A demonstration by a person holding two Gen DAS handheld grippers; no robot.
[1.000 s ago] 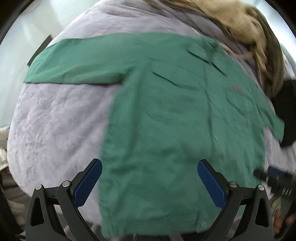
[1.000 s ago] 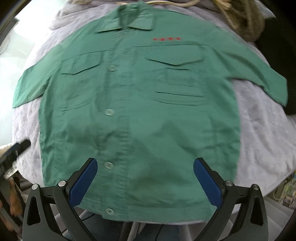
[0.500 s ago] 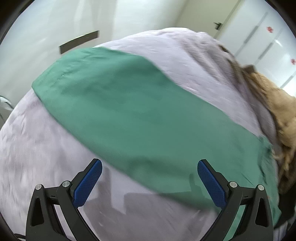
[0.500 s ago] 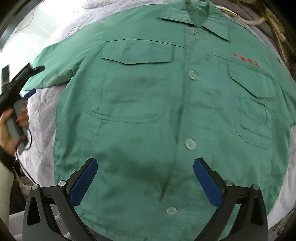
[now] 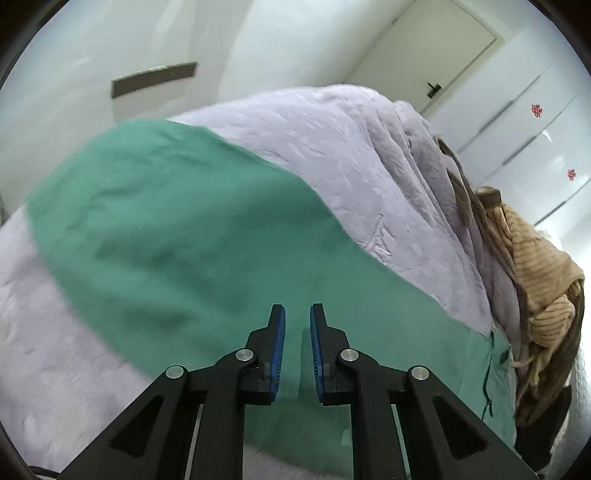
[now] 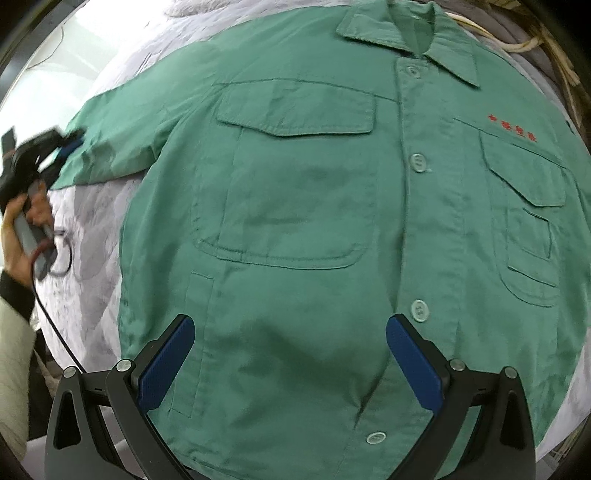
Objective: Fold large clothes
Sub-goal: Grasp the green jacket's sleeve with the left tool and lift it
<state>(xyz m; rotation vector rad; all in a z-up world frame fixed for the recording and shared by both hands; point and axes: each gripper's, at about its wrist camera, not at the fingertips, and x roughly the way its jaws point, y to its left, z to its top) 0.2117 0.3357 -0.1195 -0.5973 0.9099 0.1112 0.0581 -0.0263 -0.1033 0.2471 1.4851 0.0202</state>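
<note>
Here the left tool (image 5: 296,314) (nearly closed) hovers over the sleeve (image 5: 177,236), right tool (image 6: 290,341) spread wide.

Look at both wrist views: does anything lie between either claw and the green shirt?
Nothing visible does. The left claw, nearly closed, points at the shirt's sleeve with only air between. The right claw hangs open above the green shirt, whose front lies bare on the lilac blanket.

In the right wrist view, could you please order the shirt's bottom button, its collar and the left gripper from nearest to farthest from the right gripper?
From the right gripper:
1. Bottom button, low between its fingers, on the green shirt.
2. Left gripper, far left, at the sleeve end.
3. Collar, top edge.
</note>
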